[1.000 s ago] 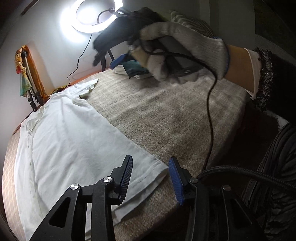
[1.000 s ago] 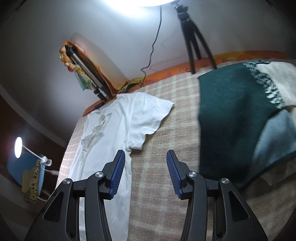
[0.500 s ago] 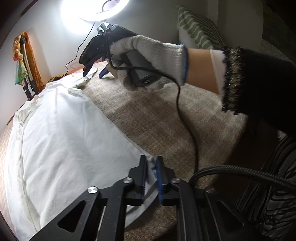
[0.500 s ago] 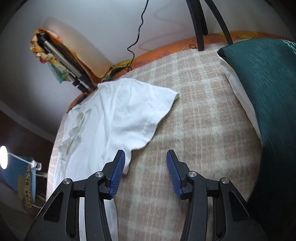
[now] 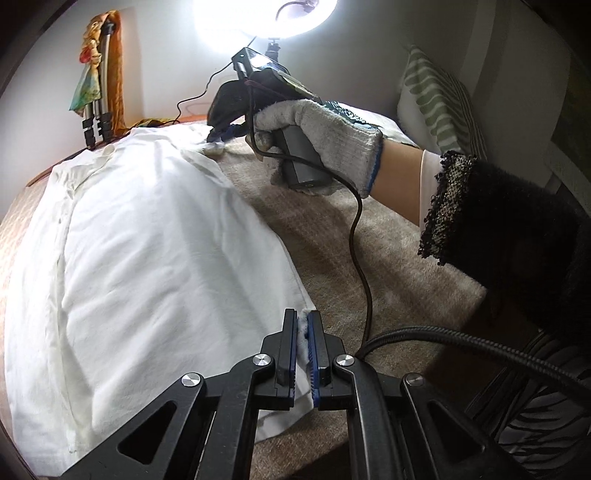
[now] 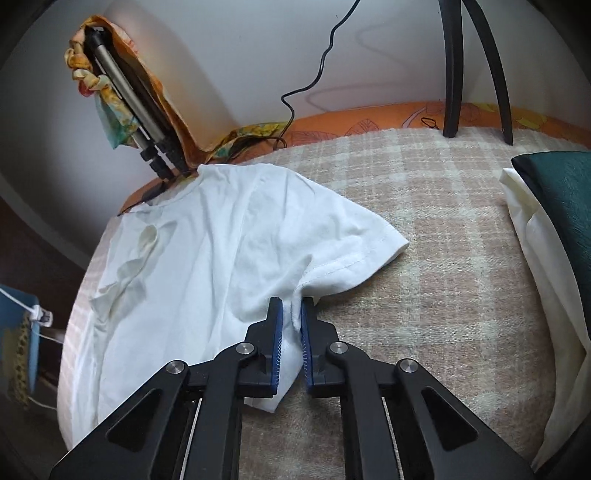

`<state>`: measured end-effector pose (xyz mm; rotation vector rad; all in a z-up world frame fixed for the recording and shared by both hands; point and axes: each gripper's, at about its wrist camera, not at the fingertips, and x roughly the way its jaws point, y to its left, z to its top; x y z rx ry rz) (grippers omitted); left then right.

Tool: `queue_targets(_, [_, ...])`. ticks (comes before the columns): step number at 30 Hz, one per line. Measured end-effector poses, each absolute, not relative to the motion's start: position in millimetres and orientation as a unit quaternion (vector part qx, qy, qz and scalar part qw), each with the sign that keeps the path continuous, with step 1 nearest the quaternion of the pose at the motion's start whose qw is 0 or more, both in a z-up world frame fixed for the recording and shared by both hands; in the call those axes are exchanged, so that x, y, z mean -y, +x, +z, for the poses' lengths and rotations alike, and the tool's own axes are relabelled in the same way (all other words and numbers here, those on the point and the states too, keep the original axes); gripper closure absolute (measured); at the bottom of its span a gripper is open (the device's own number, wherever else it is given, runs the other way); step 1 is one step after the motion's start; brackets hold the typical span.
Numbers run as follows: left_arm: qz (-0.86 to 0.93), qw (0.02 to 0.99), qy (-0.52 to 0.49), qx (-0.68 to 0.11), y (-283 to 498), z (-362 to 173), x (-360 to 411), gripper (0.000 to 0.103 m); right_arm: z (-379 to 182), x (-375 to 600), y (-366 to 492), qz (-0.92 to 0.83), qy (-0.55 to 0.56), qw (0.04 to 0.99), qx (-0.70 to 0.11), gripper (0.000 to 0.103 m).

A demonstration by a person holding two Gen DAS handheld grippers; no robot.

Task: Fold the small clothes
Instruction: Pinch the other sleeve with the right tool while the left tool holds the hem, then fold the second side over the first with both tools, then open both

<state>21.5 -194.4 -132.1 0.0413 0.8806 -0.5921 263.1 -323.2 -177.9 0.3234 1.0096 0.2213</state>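
A white T-shirt (image 5: 147, 240) lies spread on a beige plaid blanket (image 5: 332, 229). My left gripper (image 5: 303, 317) is shut on the shirt's near hem corner. The shirt also shows in the right wrist view (image 6: 221, 240), with its short sleeve (image 6: 354, 240) pointing right. My right gripper (image 6: 291, 306) is shut on the shirt's side edge just under that sleeve's armpit. In the left wrist view the right gripper (image 5: 221, 136) sits at the far edge of the shirt, held by a gloved hand (image 5: 317, 136).
A ring light (image 5: 266, 14) on a tripod (image 6: 476, 66) stands at the blanket's far edge. A folded tripod with a colourful cloth (image 6: 129, 96) leans at the far left. A dark green cushion (image 6: 561, 192) over white fabric lies right. A striped pillow (image 5: 439, 99) stands behind.
Both grippers went from open to shut on the shirt: the left closed on the hem corner, the right moved down to the sleeve's armpit and closed there. The shirt edge has lifted slightly.
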Motion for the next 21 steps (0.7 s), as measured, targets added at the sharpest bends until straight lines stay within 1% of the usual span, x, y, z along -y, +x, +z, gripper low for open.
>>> queue_targets(7, [-0.27,0.873,-0.009,-0.405,18.5,-121.8,179.3,0.101,-153.8,330.9,263.1,0.1,0.194,0.865,-0.451,0.101])
queue_targets(21, [-0.23,0.887,-0.06,-0.396,7.3,-111.9,131.3,0.101,-114.3,280.4,268.2,0.112,0.174,0.878,-0.431,0.101])
